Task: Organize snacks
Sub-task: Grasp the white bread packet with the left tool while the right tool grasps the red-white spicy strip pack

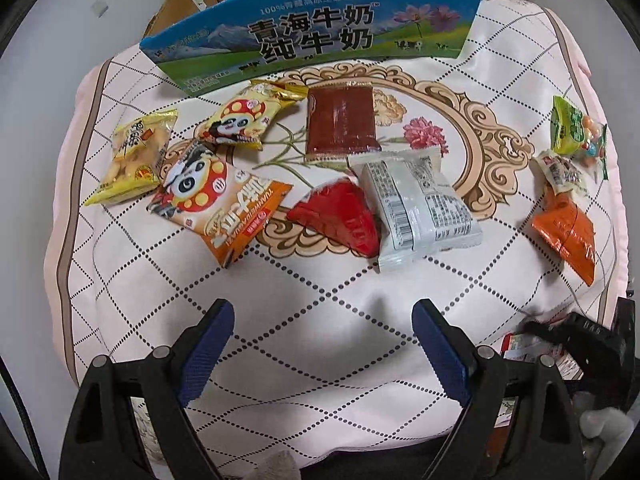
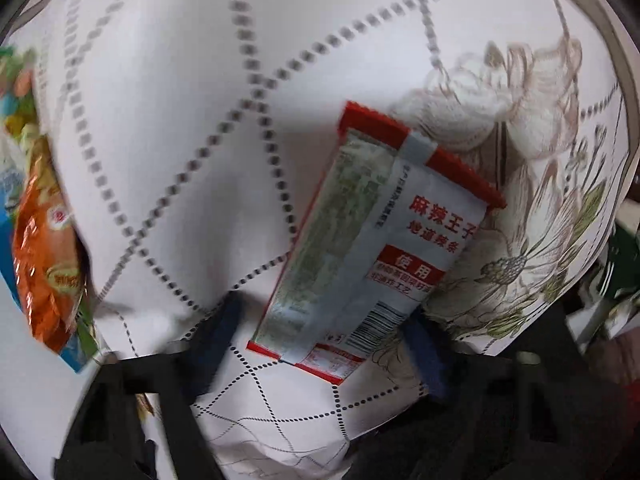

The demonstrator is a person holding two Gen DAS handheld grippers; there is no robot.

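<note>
Left wrist view: the left gripper [image 1: 322,344] hangs with jaws apart over a quilted white cloth [image 1: 320,292], nothing between them. Snack packets lie scattered toward twelve o'clock, before a blue milk carton box [image 1: 312,36]. Right wrist view: the right gripper [image 2: 324,344] straddles a red-edged white spicy-strip packet [image 2: 372,248]; blur hides whether its pads press it.

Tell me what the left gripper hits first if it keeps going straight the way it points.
Probably just the patterned cloth. The left gripper stands open over a bare patch, nothing between its fingers. The nearest snacks, the red packet and white packet, lie beyond the fingertips, though depth is uncertain.
</note>
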